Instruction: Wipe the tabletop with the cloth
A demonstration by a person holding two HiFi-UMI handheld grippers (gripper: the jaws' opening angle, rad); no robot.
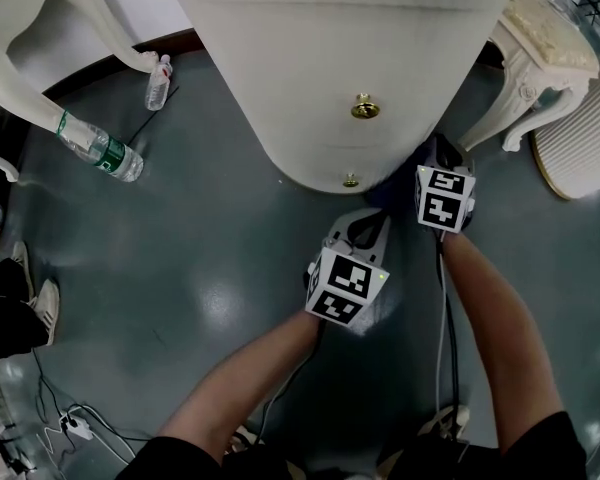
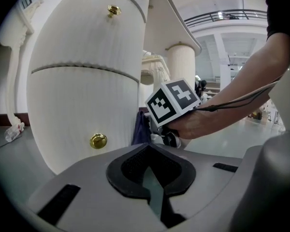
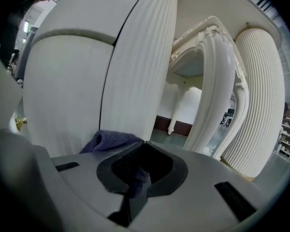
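White ribbed cabinet (image 1: pixel 330 58) with brass knobs (image 1: pixel 365 108) fills the far centre, its curved front just beyond the left gripper (image 2: pixel 152 175) and right gripper (image 3: pixel 135 173), closing off any way farther. Grey floor (image 1: pixel 210 268) lies open to the left, bounded by two plastic bottles (image 1: pixel 98 148) at far left and cables (image 1: pixel 70 423) at near left. At far right, a carved white table leg (image 1: pixel 515 98) narrows the gap beside the cabinet.
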